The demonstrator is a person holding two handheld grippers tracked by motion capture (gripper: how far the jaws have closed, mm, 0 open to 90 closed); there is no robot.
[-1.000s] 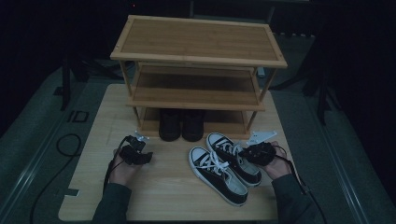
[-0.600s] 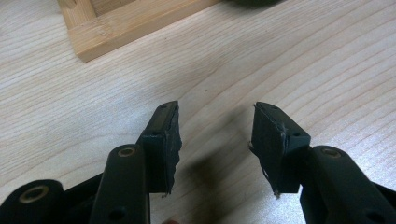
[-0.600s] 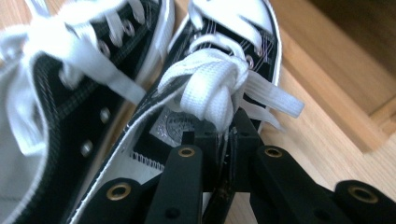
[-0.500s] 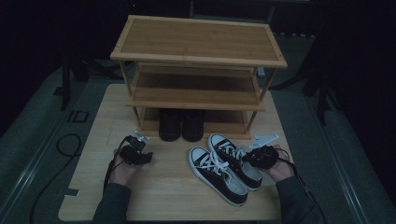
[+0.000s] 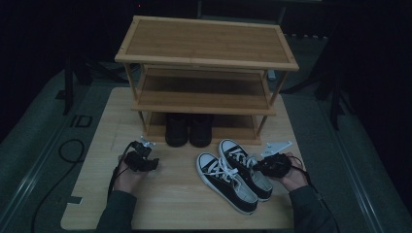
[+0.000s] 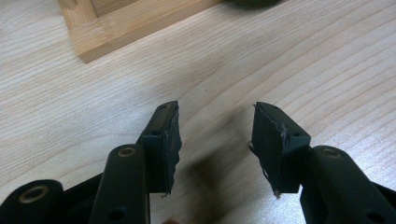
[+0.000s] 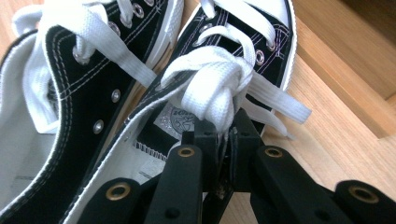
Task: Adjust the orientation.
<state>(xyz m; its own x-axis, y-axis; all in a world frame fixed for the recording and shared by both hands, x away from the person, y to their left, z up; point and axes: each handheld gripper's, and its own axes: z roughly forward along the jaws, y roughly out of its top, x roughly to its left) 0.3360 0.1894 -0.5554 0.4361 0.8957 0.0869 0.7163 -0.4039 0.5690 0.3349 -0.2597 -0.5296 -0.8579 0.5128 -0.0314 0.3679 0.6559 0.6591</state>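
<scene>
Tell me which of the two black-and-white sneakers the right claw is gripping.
The black-and-white canvas sneaker nearer the person's right hand: the right claw pinches its side wall. The other sneaker lies untouched beside it.

High view above table (image 5: 175,194), gripper views close (both share its tabletop)

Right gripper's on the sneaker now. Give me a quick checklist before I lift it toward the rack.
1. Right gripper shut on right sneaker at its collar, by the lace knot: ok.
2. Grip deep enough to carry the shoe: cannot tell.
3. Left gripper open, nothing between the jaws: ok.
4. Middle shelf free: ok.
5. Bottom shelf partly taken by dark shoes: not ok there.
6. Left sneaker touching the held one: cannot tell.
</scene>
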